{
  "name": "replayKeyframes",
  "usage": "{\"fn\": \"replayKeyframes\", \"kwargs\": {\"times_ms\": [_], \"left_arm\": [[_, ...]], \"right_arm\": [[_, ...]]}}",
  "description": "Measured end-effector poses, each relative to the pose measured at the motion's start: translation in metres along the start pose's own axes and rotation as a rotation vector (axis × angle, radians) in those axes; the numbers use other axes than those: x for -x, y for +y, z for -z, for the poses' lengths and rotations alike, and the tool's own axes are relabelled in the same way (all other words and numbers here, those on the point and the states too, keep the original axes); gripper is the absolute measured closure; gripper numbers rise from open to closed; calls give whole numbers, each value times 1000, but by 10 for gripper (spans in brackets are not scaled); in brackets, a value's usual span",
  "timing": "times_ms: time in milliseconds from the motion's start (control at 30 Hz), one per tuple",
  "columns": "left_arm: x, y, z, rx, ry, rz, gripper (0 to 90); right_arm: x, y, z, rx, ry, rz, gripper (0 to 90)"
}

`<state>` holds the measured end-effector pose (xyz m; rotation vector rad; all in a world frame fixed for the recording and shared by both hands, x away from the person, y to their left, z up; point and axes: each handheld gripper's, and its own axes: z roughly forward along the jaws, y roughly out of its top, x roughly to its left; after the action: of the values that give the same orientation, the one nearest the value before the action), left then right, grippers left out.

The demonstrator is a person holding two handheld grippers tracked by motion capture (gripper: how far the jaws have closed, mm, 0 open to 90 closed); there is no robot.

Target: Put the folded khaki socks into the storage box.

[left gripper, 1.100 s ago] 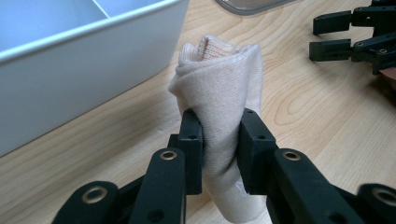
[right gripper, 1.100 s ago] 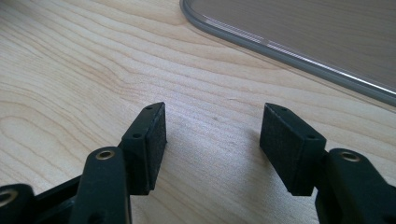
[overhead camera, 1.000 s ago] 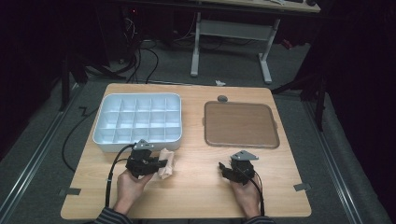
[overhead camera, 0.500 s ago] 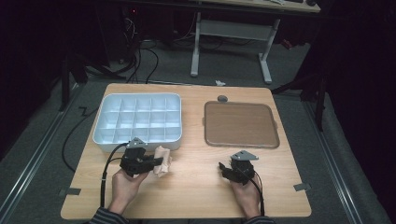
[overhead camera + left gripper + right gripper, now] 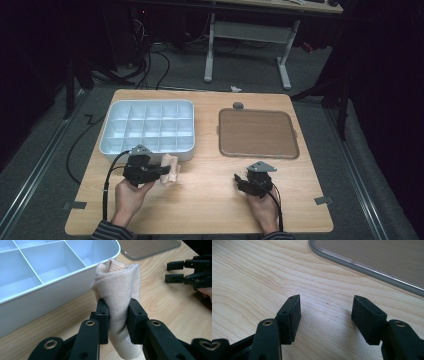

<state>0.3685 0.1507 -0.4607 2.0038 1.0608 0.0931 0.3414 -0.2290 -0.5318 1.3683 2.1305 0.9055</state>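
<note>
A rolled cream-coloured sock (image 5: pixel 119 297) (image 5: pixel 170 169) is pinched between the two black jaws of my left gripper (image 5: pixel 117 320) (image 5: pixel 162 171), just in front of the white compartment box (image 5: pixel 147 127) (image 5: pixel 45 270). The roll stands upright above the wooden table, its top near the box's near right corner. My right gripper (image 5: pixel 325 315) (image 5: pixel 242 182) rests low over the bare wood at the front right, jaws apart with nothing between them. It is also seen far off (image 5: pixel 175 272) in the left gripper view.
A clear flat lid (image 5: pixel 257 132) (image 5: pixel 372 262) lies on the table's right half, beyond the right gripper. A small grey knob (image 5: pixel 238 105) sits behind it. Cables trail from both grippers toward the front edge. Bare wood lies between the two hands.
My left gripper, still holding the sock, has shifted slightly left and back toward the box's front wall. The right gripper has stayed in place.
</note>
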Motion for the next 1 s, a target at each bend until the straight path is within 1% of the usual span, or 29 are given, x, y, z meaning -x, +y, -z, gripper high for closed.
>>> {"fn": "replayKeyframes", "kwargs": {"times_ms": [300, 433, 667, 767, 1000], "left_arm": [[-5, 3, 7, 9, -2, 8, 742], [-9, 5, 11, 21, -15, 32, 742], [-12, 9, 18, 19, 3, 22, 742], [-12, 12, 20, 21, 5, 17, 742], [-16, 14, 21, 29, 3, 19, 741]], "right_arm": [[0, 0, 0, 0, 0, -2, 404], [0, 0, 0, 0, 0, 0, 404], [0, 0, 0, 0, 1, -1, 404], [0, 0, 0, 1, 0, 1, 403], [0, 0, 0, 0, -1, -3, 402]]}}
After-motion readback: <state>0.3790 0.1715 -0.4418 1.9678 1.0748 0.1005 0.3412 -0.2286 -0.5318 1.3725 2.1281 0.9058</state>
